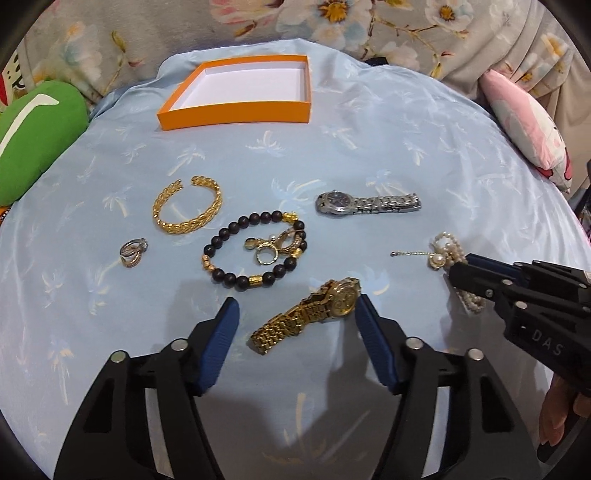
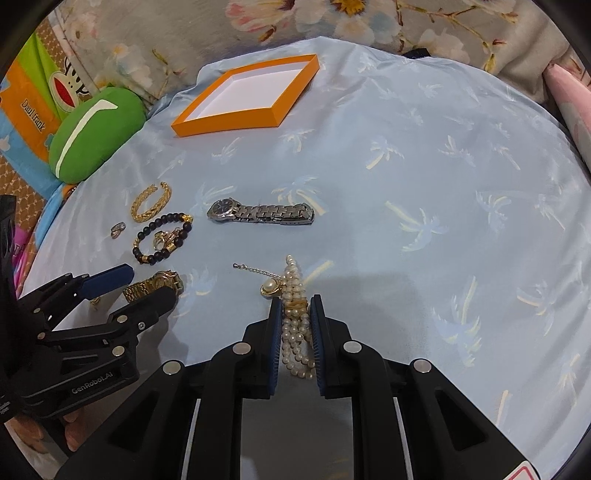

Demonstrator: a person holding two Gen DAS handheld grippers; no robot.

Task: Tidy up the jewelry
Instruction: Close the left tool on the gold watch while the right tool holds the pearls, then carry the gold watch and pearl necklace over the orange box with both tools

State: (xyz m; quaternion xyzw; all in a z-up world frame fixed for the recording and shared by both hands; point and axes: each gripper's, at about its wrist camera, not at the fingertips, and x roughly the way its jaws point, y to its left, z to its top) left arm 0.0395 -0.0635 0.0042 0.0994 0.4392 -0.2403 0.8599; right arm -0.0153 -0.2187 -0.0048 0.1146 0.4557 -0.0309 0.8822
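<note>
An empty orange box (image 1: 236, 110) (image 2: 225, 122) lies at the far side of the blue cloth. My left gripper (image 1: 297, 314) is open, its fingers either side of a gold watch (image 1: 310, 314) (image 2: 155, 286) on the cloth. My right gripper (image 2: 295, 306) (image 1: 460, 271) is shut on a pearl bracelet (image 2: 293, 291) (image 1: 447, 245) that still rests on the cloth. A silver watch (image 1: 365, 202) (image 2: 258, 213), a gold cuff (image 1: 186, 208) (image 2: 149, 201), a black bead bracelet (image 1: 236, 258) (image 2: 162, 238) with gold rings inside it, and silver rings (image 1: 133, 252) (image 2: 117, 229) lie loose.
A green cushion (image 1: 37, 129) (image 2: 94, 136) lies at the left edge of the cloth. A pink pillow (image 1: 528, 122) lies at the right. Floral bedding (image 1: 332, 26) runs behind the box.
</note>
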